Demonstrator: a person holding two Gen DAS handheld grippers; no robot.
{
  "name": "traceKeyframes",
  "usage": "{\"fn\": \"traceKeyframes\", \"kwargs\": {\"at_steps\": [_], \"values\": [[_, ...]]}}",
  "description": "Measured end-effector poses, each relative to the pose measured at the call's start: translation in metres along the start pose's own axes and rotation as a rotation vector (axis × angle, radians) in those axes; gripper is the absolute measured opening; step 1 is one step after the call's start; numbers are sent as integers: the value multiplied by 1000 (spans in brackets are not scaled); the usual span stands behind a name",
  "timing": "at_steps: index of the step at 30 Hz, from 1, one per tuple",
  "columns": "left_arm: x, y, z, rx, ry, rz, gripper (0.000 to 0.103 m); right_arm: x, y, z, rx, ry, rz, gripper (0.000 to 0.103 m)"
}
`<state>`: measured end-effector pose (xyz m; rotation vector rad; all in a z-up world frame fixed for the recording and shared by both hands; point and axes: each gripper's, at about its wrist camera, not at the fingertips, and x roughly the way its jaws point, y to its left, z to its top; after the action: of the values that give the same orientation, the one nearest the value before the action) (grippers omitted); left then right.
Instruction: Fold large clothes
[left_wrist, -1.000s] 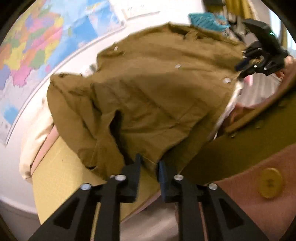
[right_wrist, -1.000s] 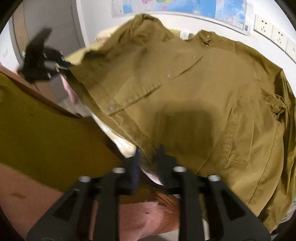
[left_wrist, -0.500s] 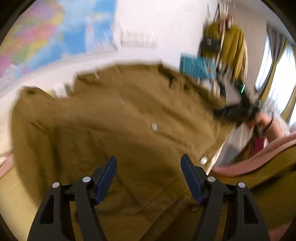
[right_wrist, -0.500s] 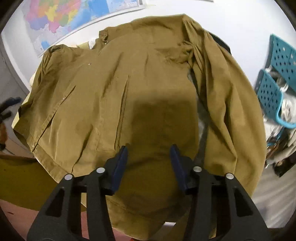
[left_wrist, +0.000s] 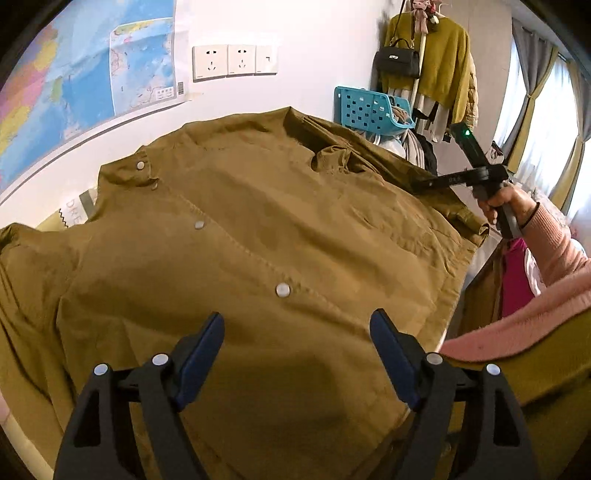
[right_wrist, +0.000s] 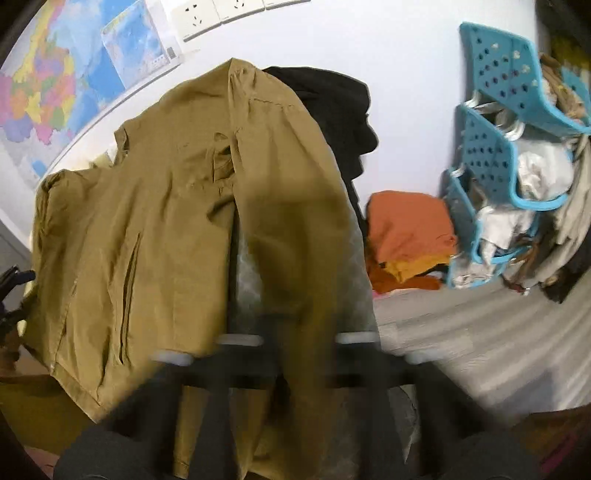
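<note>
Left gripper (left_wrist: 297, 354): fingers (left_wrist: 201, 350) spread wide, holding nothing, hovering over the lower centre of the olive jacket (left_wrist: 240, 258).

Right gripper (right_wrist: 284, 354): heavily motion-blurred in its own view; cannot tell how far apart its fingers are or whether they hold cloth. In the left view it sits at the right edge, over the jacket's far side.

Jacket lies spread front-up, filling the middle of the left frame, 3 snap buttons (left_wrist: 282, 290) running diagonally. In the right view a sleeve (right_wrist: 295, 206) runs down the centre toward the fingers.

Upper left: wall map (left_wrist: 74, 85). Upper right: blue basket (left_wrist: 369, 110).
</note>
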<state>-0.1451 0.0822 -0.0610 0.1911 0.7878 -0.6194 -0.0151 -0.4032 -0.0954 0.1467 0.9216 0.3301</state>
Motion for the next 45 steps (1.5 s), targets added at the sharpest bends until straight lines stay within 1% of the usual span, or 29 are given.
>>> {"fn": "traceKeyframes", "kwargs": {"at_steps": [2, 4, 5, 6, 8, 11, 13, 15, 17, 20, 23, 24, 26, 27, 28, 29, 30, 32, 33, 35, 36, 37, 38, 39, 42, 43, 44, 45], "values": [[2, 1, 7, -8, -10, -8, 78, -26, -7, 15, 37, -75, 48, 5], [2, 4, 13, -16, -22, -15, 78, -72, -18, 38, 96, -203, 117, 5], [3, 7, 18, -24, -30, -22, 78, -99, -21, 53, 115, -276, 172, 5], [4, 10, 22, -35, -35, -24, 78, -112, -22, 64, 120, -308, 208, 5], [7, 19, 30, -59, -46, -37, 78, -140, -6, 85, 85, -354, 281, 5], [11, 32, 41, -100, -72, -62, 78, -152, 19, 108, 25, -363, 343, 5], [15, 40, 50, -122, -81, -78, 78, -149, 33, 120, -3, -344, 379, 5], [16, 43, 57, -125, -94, -88, 78, -138, 53, 132, -34, -303, 422, 5], [15, 47, 64, -122, -105, -100, 78, -120, 81, 142, -72, -240, 481, 5], [9, 54, 72, -121, -142, -118, 78, -99, 119, 151, -102, -174, 539, 6], [0, 65, 77, -140, -179, -140, 78, -65, 162, 160, -122, -97, 617, 7], [-3, 68, 77, -148, -186, -151, 78, -54, 175, 162, -127, -67, 637, 9], [-8, 75, 76, -163, -204, -186, 81, -34, 192, 162, -133, -15, 665, 17], [-9, 78, 74, -171, -208, -199, 83, -16, 201, 158, -126, 33, 671, 26], [-9, 79, 73, -171, -203, -208, 83, 0, 209, 154, -127, 88, 683, 46], [-7, 79, 71, -167, -193, -211, 84, 11, 211, 150, -130, 122, 684, 51], [-3, 78, 69, -161, -175, -214, 84, 23, 216, 146, -138, 146, 651, 51], [6, 77, 65, -163, -146, -232, 84, 36, 217, 141, -148, 183, 617, 51], [12, 76, 64, -171, -130, -247, 84, 39, 214, 140, -157, 179, 590, 51], [30, 75, 62, -189, -83, -277, 84, 37, 204, 143, -157, 140, 529, 51], [41, 73, 63, -195, -55, -285, 85, 34, 197, 146, -179, 96, 454, 52], [52, 72, 65, -208, -28, -298, 85, 31, 188, 150, -186, 46, 380, 55], [61, 72, 66, -224, -6, -310, 85, 31, 183, 153, -188, 25, 337, 57], [75, 71, 69, -252, 27, -336, 85, 33, 176, 158, -190, 5, 284, 57], [106, 71, 77, -325, 88, -384, 83, 50, 159, 171, -169, -2, 201, 59], [114, 71, 79, -335, 97, -384, 70, 58, 156, 174, -155, 8, 194, 61], [120, 70, 81, -336, 111, -374, 44, 67, 153, 176, -153, 21, 186, 64], [126, 68, 82, -333, 130, -359, 34, 79, 151, 179, -149, 45, 178, 68]]}}
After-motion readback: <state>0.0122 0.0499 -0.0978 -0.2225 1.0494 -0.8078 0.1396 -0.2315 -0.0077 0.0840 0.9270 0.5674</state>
